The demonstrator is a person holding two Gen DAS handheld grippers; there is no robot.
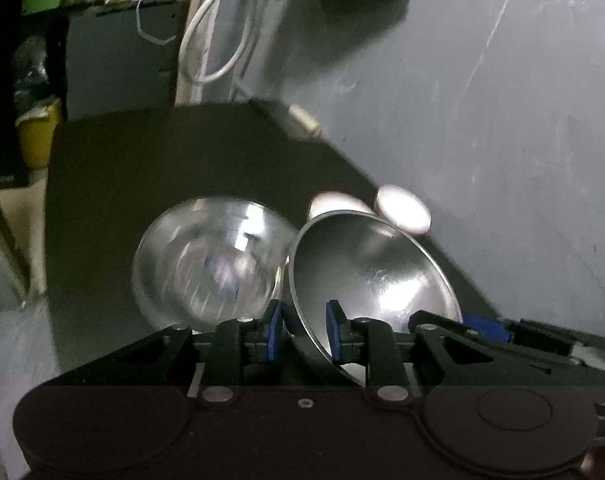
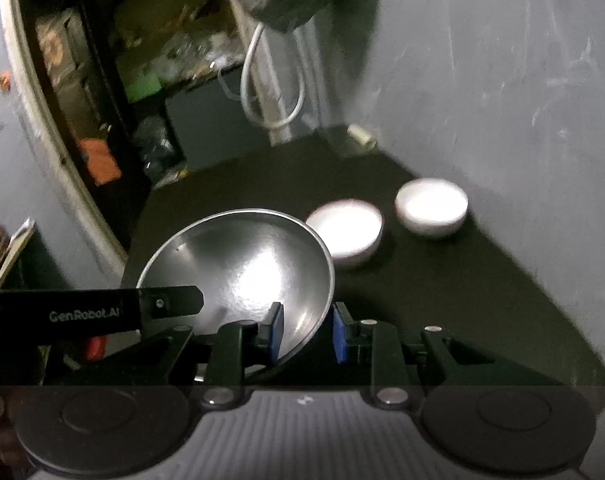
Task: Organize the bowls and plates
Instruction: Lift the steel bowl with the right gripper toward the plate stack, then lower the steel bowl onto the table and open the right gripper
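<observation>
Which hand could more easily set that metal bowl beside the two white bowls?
Probably the right: its tongs pinch the metal bowl by the rim on the side facing the white bowls.

The left gripper (image 1: 304, 330) is pointing forward and downward, its two blue pads (image 1: 273, 330) standing upright on either side of the rim of a tilted steel bowl (image 1: 376, 268) and pinching it. The right gripper (image 2: 308, 332) is angling downward the same way, its blue pads (image 2: 276, 328) closing on the rim of the steel bowl (image 2: 242, 264). In the right wrist view, the black body of the left gripper is reaching in from the left edge.
</observation>
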